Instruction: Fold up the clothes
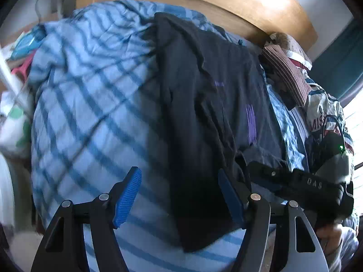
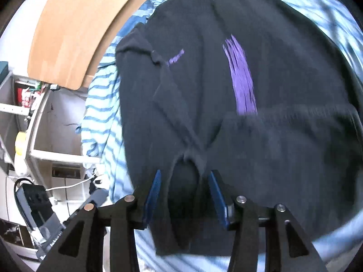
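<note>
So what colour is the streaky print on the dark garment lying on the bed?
Purple streaks on the black garment, clearest in the right wrist view.

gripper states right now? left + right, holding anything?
Left gripper: open, holding nothing; the dark shirt lies on the bed under it.
Right gripper: open, pads not pressing; a fold of the dark shirt sits between the jaws.

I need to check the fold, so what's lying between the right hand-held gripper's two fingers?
Dark shirt fabric, a bunched fold on the striped bedding, lies between the open right hand-held gripper fingers, untouched; the right wrist view shows it.
</note>
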`<control>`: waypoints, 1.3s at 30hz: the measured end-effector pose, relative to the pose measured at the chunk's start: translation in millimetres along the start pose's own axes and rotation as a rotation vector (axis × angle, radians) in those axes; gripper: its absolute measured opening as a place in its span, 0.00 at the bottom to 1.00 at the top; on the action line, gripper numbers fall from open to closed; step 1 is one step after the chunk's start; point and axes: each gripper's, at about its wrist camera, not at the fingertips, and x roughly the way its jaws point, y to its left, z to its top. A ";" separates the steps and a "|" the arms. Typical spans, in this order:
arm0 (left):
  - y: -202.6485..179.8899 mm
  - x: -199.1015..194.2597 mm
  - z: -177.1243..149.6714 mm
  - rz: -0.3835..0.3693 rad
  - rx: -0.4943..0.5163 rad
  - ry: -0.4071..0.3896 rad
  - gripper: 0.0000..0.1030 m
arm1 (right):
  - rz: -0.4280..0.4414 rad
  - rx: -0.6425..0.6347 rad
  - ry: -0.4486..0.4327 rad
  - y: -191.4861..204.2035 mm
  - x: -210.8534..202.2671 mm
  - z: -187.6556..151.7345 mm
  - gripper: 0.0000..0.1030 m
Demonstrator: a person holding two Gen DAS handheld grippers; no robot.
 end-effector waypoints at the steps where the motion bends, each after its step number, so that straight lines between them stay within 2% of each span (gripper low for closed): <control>1: 1.6 1.0 -4.9 0.007 -0.023 0.006 0.69 | 0.001 -0.009 0.005 2.8 0.7 -5.9 0.48; 4: 16.7 14.6 -21.1 -0.048 -0.171 0.091 0.69 | 0.020 -0.057 0.056 14.1 14.3 -21.7 0.48; 5: 21.9 20.5 -27.3 -0.063 -0.222 0.133 0.69 | -0.007 -0.058 0.072 14.0 20.8 -24.0 0.39; 7: 27.4 25.4 -39.1 -0.074 -0.265 0.165 0.69 | -0.102 -0.053 0.090 9.3 28.1 -28.2 0.28; 8: 30.3 27.5 -44.7 -0.105 -0.292 0.182 0.69 | -0.123 -0.042 0.078 4.2 26.4 -30.0 0.25; 9: 33.1 29.6 -50.3 -0.137 -0.319 0.199 0.69 | -0.112 -0.022 0.070 1.2 22.4 -31.4 0.26; 11: 42.2 36.9 -60.2 -0.217 -0.416 0.217 0.69 | -0.103 0.031 0.050 -3.0 7.1 -39.9 0.39; 13: 51.0 46.5 -66.9 -0.267 -0.518 0.232 0.69 | -0.097 0.088 0.026 -6.4 -9.4 -50.4 0.47; 16: 52.3 47.8 -67.5 -0.262 -0.566 0.225 0.69 | -0.102 0.193 0.016 -16.9 -22.7 -63.7 0.51; 19: 48.3 48.3 -67.3 -0.245 -0.566 0.230 0.68 | -0.155 0.251 -0.017 -28.3 -26.8 -62.4 0.54; 23: 37.9 49.0 -70.7 -0.177 -0.585 0.233 0.67 | -0.208 0.303 -0.077 -37.9 -36.0 -52.0 0.58; 27: 33.2 54.4 -69.4 -0.128 -0.630 0.238 0.66 | -0.161 0.270 -0.082 -31.0 -39.5 -45.9 0.58; 28: 31.0 54.5 -69.1 -0.134 -0.621 0.257 0.53 | -0.148 0.245 -0.077 -27.2 -38.6 -45.6 0.58; 29: 28.9 54.5 -68.9 -0.142 -0.611 0.276 0.25 | -0.136 0.220 -0.072 -23.2 -37.7 -45.5 0.58; 31: 25.2 55.3 -69.6 -0.162 -0.601 0.304 0.22 | -0.116 0.180 -0.047 -16.6 -32.6 -47.0 0.58; 34: 28.8 56.0 -73.7 -0.196 -0.635 0.293 0.22 | -0.133 0.201 0.034 -18.5 -15.4 -53.0 0.58; 39: 49.2 64.9 -85.4 -0.293 -0.800 0.303 0.22 | -0.116 0.280 0.050 -29.1 -3.7 -63.8 0.60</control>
